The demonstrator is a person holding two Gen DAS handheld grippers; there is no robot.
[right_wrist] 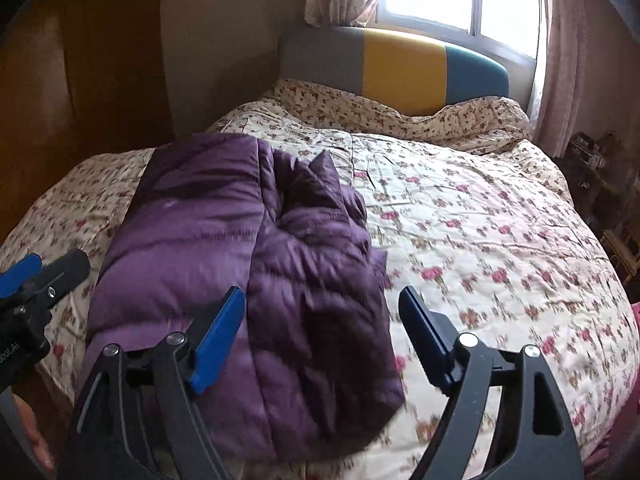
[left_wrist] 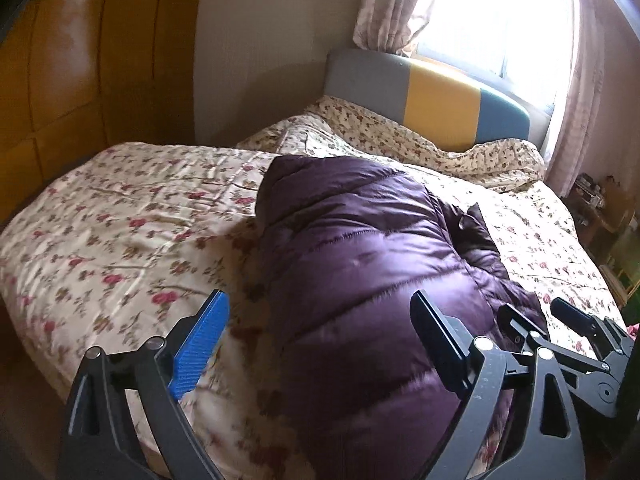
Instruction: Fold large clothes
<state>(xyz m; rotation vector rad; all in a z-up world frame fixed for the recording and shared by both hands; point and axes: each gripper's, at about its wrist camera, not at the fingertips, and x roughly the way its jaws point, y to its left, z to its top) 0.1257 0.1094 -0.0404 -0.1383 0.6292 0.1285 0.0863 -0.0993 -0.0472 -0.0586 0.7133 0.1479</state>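
Purple jacket (right_wrist: 240, 280) folded on bed (right_wrist: 480, 220), long axis toward headboard (right_wrist: 400, 68); left tongs (left_wrist: 320, 344) and right tongs (right_wrist: 320, 336) above its near end, wide open, empty; right nearer.

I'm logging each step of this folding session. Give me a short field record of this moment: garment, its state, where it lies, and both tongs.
garment: purple puffer jacket
state: folded into a compact bundle, one dark corner sticking up
surface: floral bedspread on the bed
left tongs: open, nothing between the pads, above the jacket's near end
right tongs: open, empty, above the jacket's near right edge
background: grey, yellow and teal headboard under a bright window
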